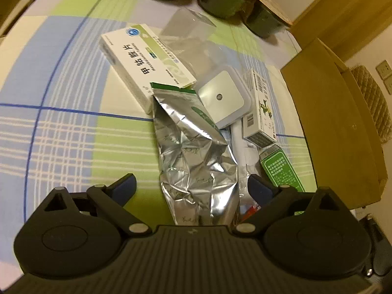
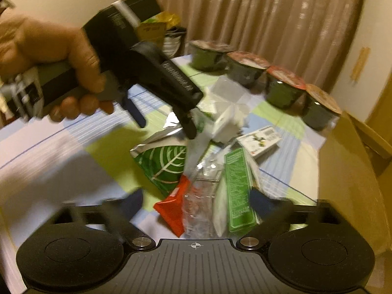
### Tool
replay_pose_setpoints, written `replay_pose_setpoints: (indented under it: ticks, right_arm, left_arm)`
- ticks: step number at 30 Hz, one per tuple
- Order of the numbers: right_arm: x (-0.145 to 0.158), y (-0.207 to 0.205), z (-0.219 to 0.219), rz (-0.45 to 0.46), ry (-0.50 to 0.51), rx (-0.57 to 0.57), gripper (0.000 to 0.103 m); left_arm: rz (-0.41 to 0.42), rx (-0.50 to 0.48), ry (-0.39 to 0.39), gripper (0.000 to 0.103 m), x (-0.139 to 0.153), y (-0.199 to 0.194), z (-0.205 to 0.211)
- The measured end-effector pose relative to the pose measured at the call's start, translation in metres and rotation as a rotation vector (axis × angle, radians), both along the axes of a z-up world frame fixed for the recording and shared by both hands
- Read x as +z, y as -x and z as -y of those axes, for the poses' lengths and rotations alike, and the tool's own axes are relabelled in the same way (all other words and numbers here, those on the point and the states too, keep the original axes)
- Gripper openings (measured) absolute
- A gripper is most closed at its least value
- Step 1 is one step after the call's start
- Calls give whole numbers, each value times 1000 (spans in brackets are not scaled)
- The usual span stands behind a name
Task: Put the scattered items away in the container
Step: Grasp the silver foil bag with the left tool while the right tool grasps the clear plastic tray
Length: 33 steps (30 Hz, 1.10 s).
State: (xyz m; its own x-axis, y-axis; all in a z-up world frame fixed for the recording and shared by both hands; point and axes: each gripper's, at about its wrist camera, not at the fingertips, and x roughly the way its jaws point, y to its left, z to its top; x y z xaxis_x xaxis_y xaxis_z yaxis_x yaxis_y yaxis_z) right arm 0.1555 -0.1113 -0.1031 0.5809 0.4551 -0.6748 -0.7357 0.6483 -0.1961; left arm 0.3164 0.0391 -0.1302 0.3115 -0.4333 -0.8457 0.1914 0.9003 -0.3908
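Observation:
A heap of items lies on the checked cloth. In the left wrist view a crumpled silver foil pouch (image 1: 196,171) runs between the spread fingers of my left gripper (image 1: 192,187), which is open and not closed on it. Beyond it lie a white medicine box (image 1: 144,66), a white square device (image 1: 223,98), a small white box (image 1: 262,107) and a green box (image 1: 281,169). My right gripper (image 2: 196,202) is open low over a red packet (image 2: 174,205), a clear wrapper (image 2: 198,203) and the green box (image 2: 237,191). The cardboard container (image 1: 338,122) stands at the right.
A hand (image 2: 49,56) holds the left gripper (image 2: 164,122) above the leaf-printed pouch (image 2: 166,161). Several dark cups (image 2: 284,90) line the table's far edge. A clear plastic box (image 1: 186,31) sits behind the heap. The cardboard container (image 2: 348,171) stands at the table's right edge.

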Motion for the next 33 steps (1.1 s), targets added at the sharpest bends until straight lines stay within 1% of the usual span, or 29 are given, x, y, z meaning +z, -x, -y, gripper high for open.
replay_pose_setpoints:
  ticks: [4,5,6,7,8,9,12,15,17,18,19,21,24,29,33]
  right_arm:
    - [-7,-5,-4,-1,12,-9,81]
    - [-9,-7,-5,-2,14,-16,81]
    - [-9,-9,-5,-3,11,-23,81]
    - [-10,-11,-5,-5,11,-31,78]
    - [-11,-13,-4,-9,14,-37,67]
    - [-12,-15,-4,-14,16,-43,61]
    - [-16,-18,-3,-9,35,-61,61]
    - [-18,-17,-5,10,47,-52,61]
    - [-20,-14,-6,7,49,-41,60]
    - [-21,-13,-7,-1,49,-40,52]
    - [-22,-13,-7,3,50,-38,50]
    - [-21,-12,-8,20,58,-40,38]
    - [-19,-15,-5,-1,48,-57,31]
    - [-12,-11,3,-44,25,-64,31]
    - [-5,-7,13,-109,-9,-84,31]
  left_arm:
    - [-16,-21,7,92,-7,-6,2]
    - [-19,-23,7,89,-8,-7,3]
    - [-18,-26,8,88,-9,-8,3]
    - [-15,-30,12,87,-10,-9,3]
    - [-15,-31,17,84,-9,-9,4]
    - [-15,-33,22,80,-9,-10,4]
    - [-17,-37,30,76,-9,-12,5]
    - [-18,-38,35,72,-10,-13,7]
    - [-15,-39,30,72,-10,-14,9]
    - [-14,-39,25,71,-9,-14,11]
    - [-11,-38,19,70,-9,-14,12]
    - [-5,-37,1,65,-8,-14,13]
    - [6,-52,-16,61,-7,-11,16]
    - [19,-133,-71,60,1,10,20]
    - [-1,-227,-123,60,6,39,16]
